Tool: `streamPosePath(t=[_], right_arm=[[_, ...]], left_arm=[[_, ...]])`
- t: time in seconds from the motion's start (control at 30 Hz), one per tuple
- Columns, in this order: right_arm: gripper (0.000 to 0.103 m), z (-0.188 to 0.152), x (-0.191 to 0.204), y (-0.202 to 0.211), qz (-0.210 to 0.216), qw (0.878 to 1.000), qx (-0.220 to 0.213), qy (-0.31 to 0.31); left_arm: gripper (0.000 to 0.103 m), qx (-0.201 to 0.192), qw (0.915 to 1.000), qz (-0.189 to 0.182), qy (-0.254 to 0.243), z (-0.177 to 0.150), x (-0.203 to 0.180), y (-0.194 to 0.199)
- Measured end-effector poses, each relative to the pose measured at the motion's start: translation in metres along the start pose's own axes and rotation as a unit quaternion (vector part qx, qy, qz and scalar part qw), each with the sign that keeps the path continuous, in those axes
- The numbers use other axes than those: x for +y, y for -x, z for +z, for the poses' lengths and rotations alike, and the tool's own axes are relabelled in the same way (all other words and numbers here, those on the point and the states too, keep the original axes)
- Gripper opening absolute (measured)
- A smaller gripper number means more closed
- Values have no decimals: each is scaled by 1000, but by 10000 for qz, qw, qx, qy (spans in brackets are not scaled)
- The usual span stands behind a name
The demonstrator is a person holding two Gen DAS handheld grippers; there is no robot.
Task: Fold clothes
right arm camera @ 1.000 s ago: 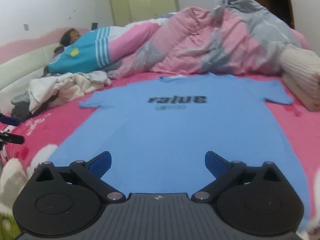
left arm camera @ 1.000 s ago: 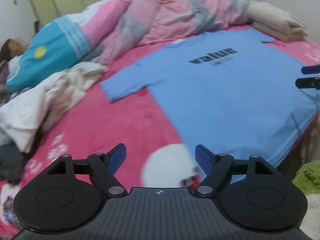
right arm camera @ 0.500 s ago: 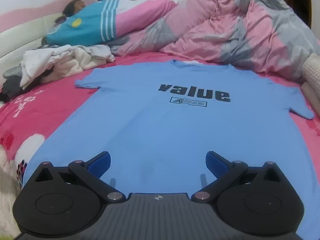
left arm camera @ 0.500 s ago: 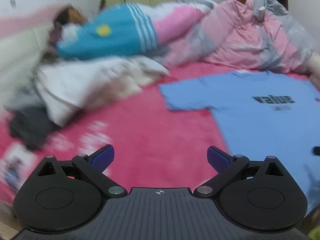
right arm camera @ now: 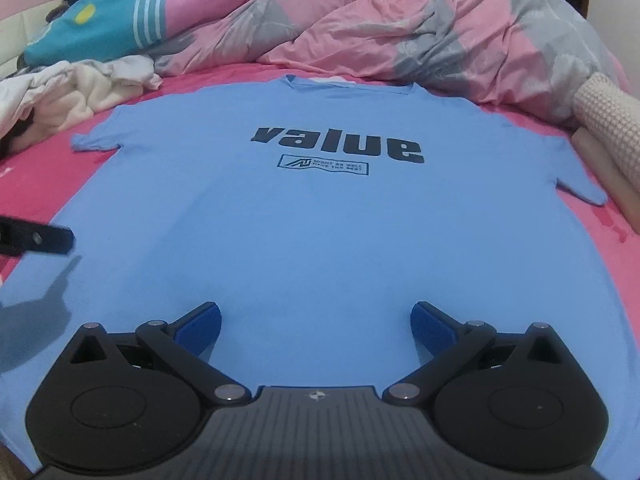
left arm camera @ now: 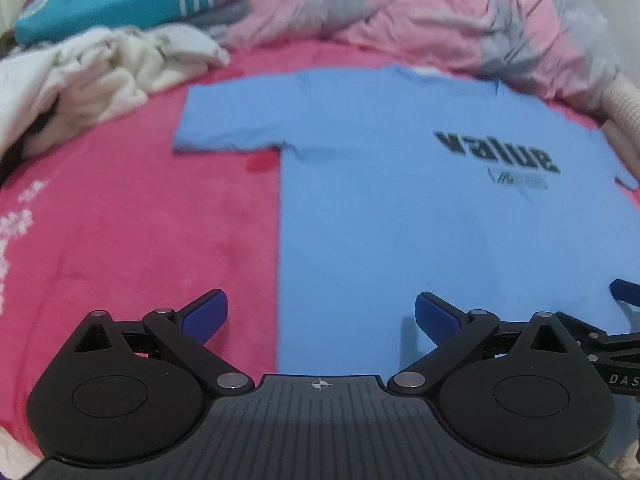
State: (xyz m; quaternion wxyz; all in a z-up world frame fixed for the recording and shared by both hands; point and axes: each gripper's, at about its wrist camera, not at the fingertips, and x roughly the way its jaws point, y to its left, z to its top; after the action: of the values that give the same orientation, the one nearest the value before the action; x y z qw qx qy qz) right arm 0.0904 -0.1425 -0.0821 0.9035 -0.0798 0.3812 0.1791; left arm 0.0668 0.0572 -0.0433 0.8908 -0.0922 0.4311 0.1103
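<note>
Step in hand, by look: hovering for first grab; no fold started.
Left gripper [left arm camera: 321, 314] hanging over shirt [left arm camera: 400, 216] left edge, fingers [left arm camera: 205, 315] spread wide, gripping nothing.
Shirt lying flat, print up, on bed [left arm camera: 132, 224].
Right gripper [right arm camera: 315, 322] hanging over hem, fingers [right arm camera: 433, 328] wide, empty.
Next: lowering both to pinch hem.

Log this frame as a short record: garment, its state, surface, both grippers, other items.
garment: light blue cotton T-shirt printed "value"
state: spread flat, front up, unfolded
surface: pink fleece blanket
left gripper: open, straddling the shirt's side edge
right gripper: open, above the hem area
other items: crumpled white clothes pile, pink-and-grey quilt
</note>
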Motion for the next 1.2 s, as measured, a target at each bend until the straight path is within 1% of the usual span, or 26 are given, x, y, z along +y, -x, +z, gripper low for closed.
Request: streamPosePath(t=[0.07,0.13,0.27,0.57,0.67,0.8,0.9,1.03,1.2], right_arm=[[103,2,-2,-1,27,10000,57,-63],[103,2,-2,-1,12,9999,82,-111],[103,3,-2,-1,-19,9997,132,-207],[103,6,-2,-1,-88,9988,244,-423],[103,6,0,-1,-176,9983,294,-465],[103,4,0,-1,-189,9983,263,-483],[103,4,-2,-1,-195,9976,217,-631],[103,1,3,-2,-276,9983,188,-477],[103,4,4,-3,-299,9982,288,-440]], left_arm=[[103,206,9997,18,133,-2,-1,-7],[103,226,9996,96,139,-4,-3,-9],[103,208,9996,181,82,-7,-5,-6],[103,144,9997,164,97,-8,-4,-6],[103,128,9997,198,108,-9,-6,-6],[103,116,9995,274,116,-9,-9,-6],[103,90,9993,332,116,-11,-10,-6],[103,74,9992,361,123,-12,-10,-5],[103,77,9991,403,137,-12,-11,-5]])
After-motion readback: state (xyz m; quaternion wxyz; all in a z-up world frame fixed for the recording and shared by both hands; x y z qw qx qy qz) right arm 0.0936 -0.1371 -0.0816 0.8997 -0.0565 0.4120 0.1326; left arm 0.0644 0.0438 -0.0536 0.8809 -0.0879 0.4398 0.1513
